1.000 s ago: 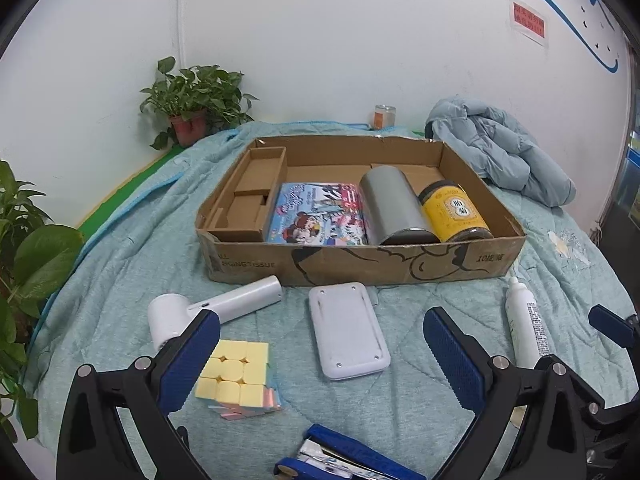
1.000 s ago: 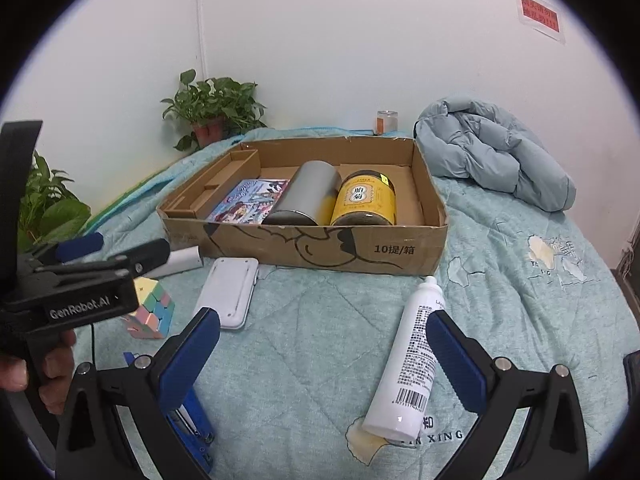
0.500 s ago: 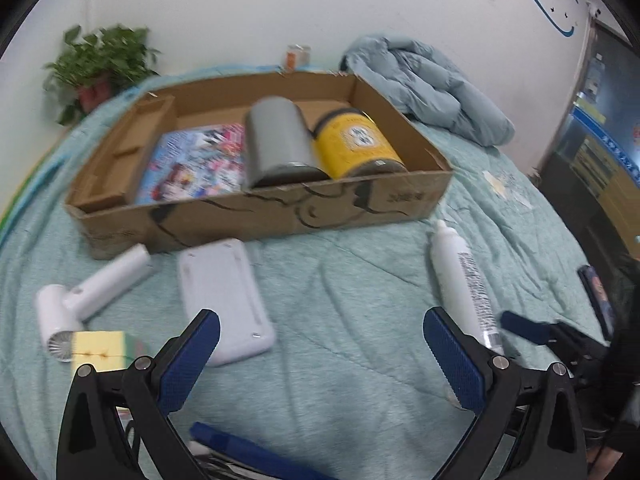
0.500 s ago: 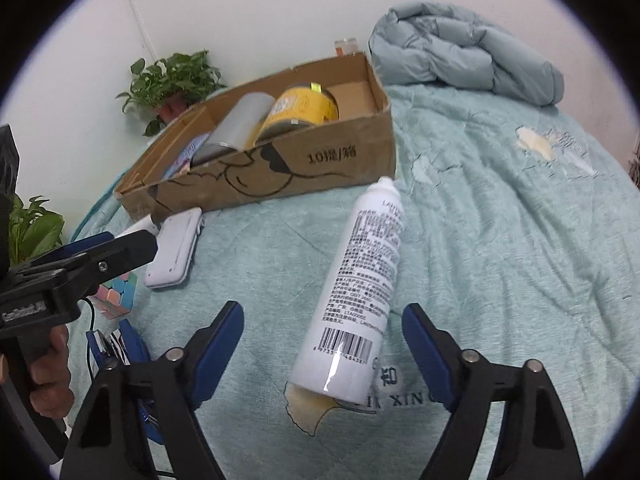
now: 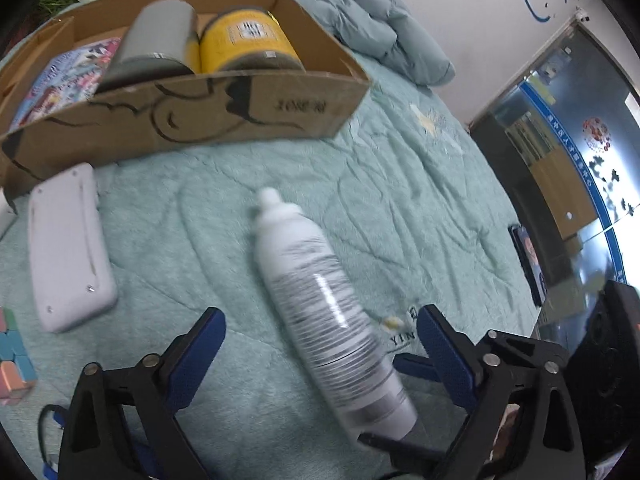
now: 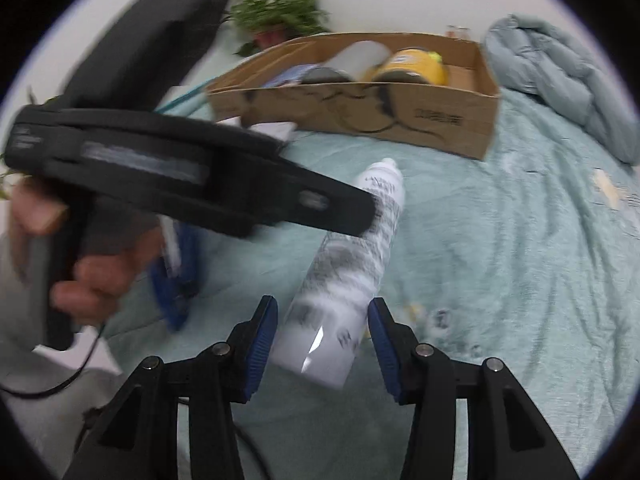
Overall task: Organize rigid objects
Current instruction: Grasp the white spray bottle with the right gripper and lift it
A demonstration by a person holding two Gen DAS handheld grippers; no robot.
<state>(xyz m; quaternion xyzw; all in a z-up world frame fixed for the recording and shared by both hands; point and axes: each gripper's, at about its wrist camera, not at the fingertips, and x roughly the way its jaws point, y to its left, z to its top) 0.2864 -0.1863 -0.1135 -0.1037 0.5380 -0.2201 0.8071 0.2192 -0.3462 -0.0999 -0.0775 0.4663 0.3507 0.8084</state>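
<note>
A white spray bottle (image 5: 320, 300) lies on the teal quilt, cap toward the cardboard box (image 5: 240, 108). My left gripper (image 5: 320, 344) straddles its middle; the jaws are wide and closing, with clear gaps to the bottle on both sides. My right gripper (image 6: 323, 312) straddles the bottle (image 6: 340, 280) near its base. Its jaws are also closing, and the pads stand close beside the bottle without pressing on it. In the box lie a grey cylinder (image 5: 156, 40), a yellow can (image 5: 244, 40) and a picture book (image 5: 60, 80).
A white flat device (image 5: 68, 248) lies left of the bottle, with a colour cube (image 5: 12, 356) at the left edge. A blue stapler (image 6: 176, 280) lies under the hand (image 6: 92, 280) that holds the left gripper. A folded blue jacket (image 6: 560, 80) sits right of the box.
Both grippers tipped downward and came in over the bottle. The left one swung right from the cube and white device. The right jaws narrowed from wide to just outside the bottle.
</note>
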